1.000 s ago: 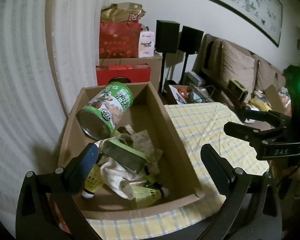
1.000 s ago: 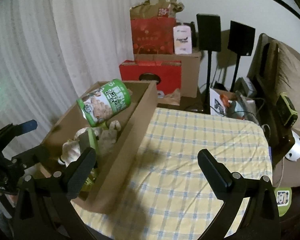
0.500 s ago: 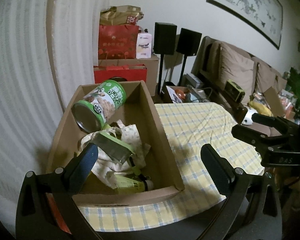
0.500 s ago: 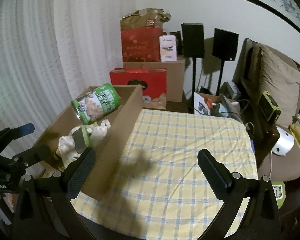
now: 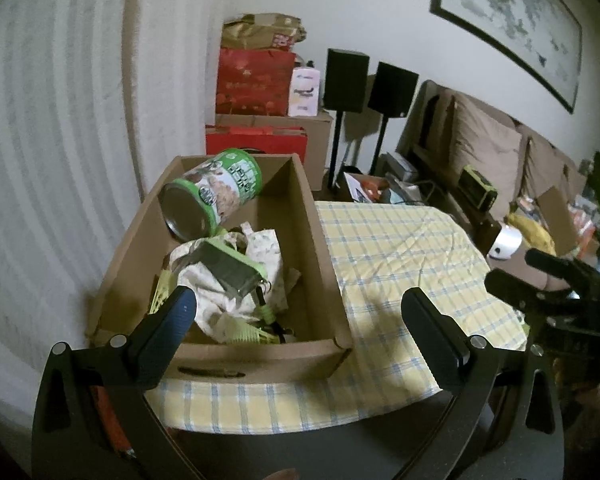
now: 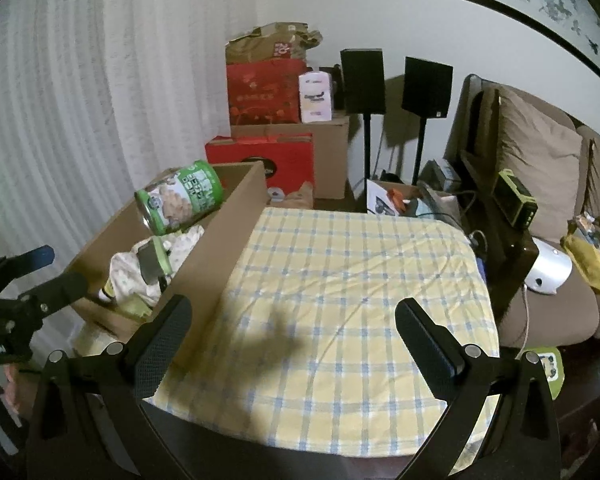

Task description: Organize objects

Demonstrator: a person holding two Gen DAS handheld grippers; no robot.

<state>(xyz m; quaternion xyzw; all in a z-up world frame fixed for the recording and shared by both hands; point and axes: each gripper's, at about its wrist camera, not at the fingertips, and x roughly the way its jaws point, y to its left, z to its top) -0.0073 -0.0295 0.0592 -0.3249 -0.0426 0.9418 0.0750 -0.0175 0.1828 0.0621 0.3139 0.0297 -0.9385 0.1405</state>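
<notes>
Closest in, both grippers hang above the near edge of the table with nothing in them. The left gripper (image 5: pixel 300 320) has its 2 fingers spread wide, one over the front wall of the cardboard box (image 5: pixel 260 354) and the other over the checked tablecloth (image 6: pixel 352 280). The right gripper (image 6: pixel 292 328) is spread just as wide and sits over bare cloth, its shadow falling on the yellow and blue checks in front of it. The box sits on the left side of the table, right up against the white curtain (image 6: pixel 80 100), and everything loose is inside it. Near the front there are pale yellow-green plastic bits, maybe shuttlecocks, but they're too buried to be sure. On top of them is a crumpled patterned cloth (image 5: pixel 240 276) with a flat grey item with a green edge (image 5: pixel 232 268) lying on it. Further back a green can (image 5: pixel 212 192) leans tilted with its metal base facing the camera, resting against the box's far left corner. Beyond the table there's a stack of red gift boxes (image 6: pixel 264 120), 2 black speakers on stands (image 6: pixel 362 80) and a brown sofa (image 6: pixel 540 160) off to the right.
</notes>
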